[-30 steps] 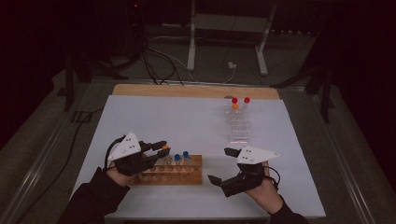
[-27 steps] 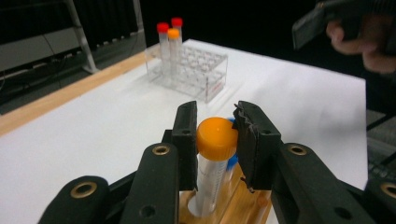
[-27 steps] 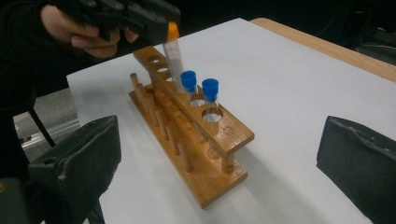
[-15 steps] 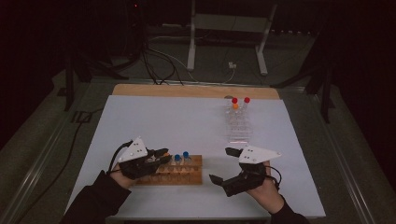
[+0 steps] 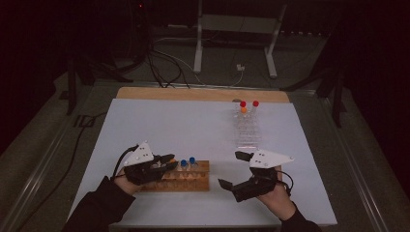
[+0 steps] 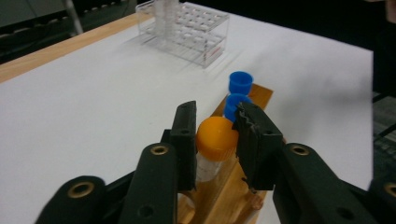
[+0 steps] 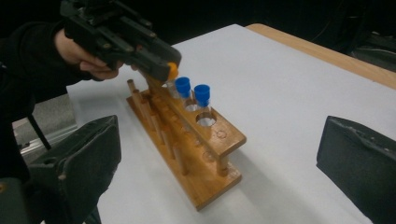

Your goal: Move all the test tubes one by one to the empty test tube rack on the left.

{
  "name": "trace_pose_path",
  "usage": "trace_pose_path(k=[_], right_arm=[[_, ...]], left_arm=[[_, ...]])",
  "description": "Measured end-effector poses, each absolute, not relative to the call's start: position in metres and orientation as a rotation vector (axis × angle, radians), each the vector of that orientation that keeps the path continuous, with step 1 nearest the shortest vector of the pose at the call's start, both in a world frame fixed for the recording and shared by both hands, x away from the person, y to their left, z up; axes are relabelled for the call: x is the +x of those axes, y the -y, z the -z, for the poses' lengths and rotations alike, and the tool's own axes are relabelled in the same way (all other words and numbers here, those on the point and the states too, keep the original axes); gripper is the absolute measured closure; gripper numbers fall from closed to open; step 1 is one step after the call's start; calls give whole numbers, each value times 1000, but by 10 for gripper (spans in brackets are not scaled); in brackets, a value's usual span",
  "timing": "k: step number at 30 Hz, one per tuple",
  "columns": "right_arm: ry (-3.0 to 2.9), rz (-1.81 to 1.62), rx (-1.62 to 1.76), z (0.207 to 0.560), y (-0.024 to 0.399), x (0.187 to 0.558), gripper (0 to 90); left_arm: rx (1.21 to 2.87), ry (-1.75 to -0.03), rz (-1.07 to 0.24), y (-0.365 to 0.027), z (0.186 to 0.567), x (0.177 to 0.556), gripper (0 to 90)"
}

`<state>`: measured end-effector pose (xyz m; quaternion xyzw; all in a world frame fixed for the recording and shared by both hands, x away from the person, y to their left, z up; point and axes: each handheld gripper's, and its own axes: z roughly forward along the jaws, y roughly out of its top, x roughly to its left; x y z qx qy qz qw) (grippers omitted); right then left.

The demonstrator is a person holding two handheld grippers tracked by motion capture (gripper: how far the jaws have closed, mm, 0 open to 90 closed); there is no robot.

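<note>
1. Straddling the cap of the orange-capped tube (image 6: 216, 140) with the left claw (image 6: 215, 109). Just been opening, with the cap between the pads and close against both. Cannot tell whether pressing on it or already free.
2. Seated upright in the wooden rack (image 7: 205, 154), at its left end in the high view, beside two blue-capped tubes (image 6: 240, 83). Judged to be the release stage of a placement.
3. Risk: lifting away before both pads clear the cap. Likely to drag the tube back up out of its hole, or to tip it against the blue neighbours.
4. Risk: withdrawing sideways rather than straight up. Likely to knock the nearest blue cap, just behind one pad, or to shove the rack across the tabletop (image 5: 193, 125).
5. Held wide apart and empty: the right claw (image 5: 232, 169), near the rack's other end but not touching it. No bracing of the rack, so nothing to check a snag.
6. Standing well apart at the far side: a clear rack (image 5: 245, 126) holding red- and orange-capped tubes. No hazard noted there.
</note>
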<state>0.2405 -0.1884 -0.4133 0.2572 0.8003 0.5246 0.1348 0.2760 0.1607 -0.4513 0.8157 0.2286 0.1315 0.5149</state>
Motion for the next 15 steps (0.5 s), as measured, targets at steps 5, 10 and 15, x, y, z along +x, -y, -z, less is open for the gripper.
trace_pose_path(k=[5, 10, 15], right_arm=[[-2295, -1534, 761, 410, 194, 247, 0], [-2254, -1538, 805, 407, 203, 263, 0], [-2174, -1520, 828, 405, 214, 287, 0]], left_arm=[[1931, -512, -302, -161, 443, 269, 366], [1916, -489, -288, -164, 434, 263, 156], [1904, -475, -278, -167, 428, 258, 53]])
